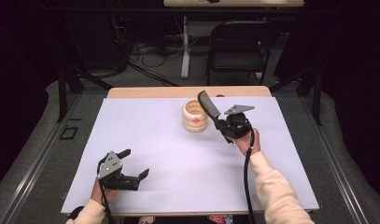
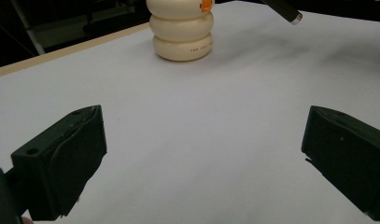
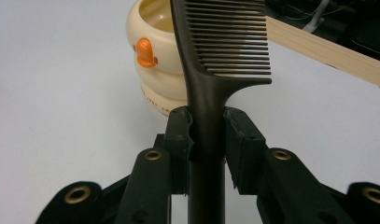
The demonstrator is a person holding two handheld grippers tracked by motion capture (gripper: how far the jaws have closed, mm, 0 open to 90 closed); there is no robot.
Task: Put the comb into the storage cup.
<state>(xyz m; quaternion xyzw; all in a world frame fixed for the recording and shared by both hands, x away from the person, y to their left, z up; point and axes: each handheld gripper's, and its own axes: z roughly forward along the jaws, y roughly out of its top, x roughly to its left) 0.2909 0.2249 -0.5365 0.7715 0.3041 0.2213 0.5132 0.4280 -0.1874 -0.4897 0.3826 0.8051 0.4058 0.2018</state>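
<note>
A black comb [image 1: 208, 103] is clamped by its handle in my right gripper [image 1: 221, 122], which is shut on it. The toothed end rises up and left, just right of a cream ribbed pot [image 1: 195, 116] with an orange mark. In the right gripper view the comb [image 3: 211, 70] stands upright between the pads of the gripper [image 3: 207, 140], with the pot [image 3: 152, 60] close behind it. My left gripper [image 1: 136, 163] rests low at the front left, open with nothing between its fingers. From the left gripper [image 2: 201, 154] the pot [image 2: 183, 30] stands far ahead, and the comb's handle tip [image 2: 283, 8] shows at the top.
A white sheet [image 1: 169, 154] covers the table, whose wooden far edge [image 1: 187, 92] shows behind the pot. A folding chair [image 1: 239, 42] and floor cables [image 1: 150, 56] lie beyond the table. Bare sheet stretches between the two grippers.
</note>
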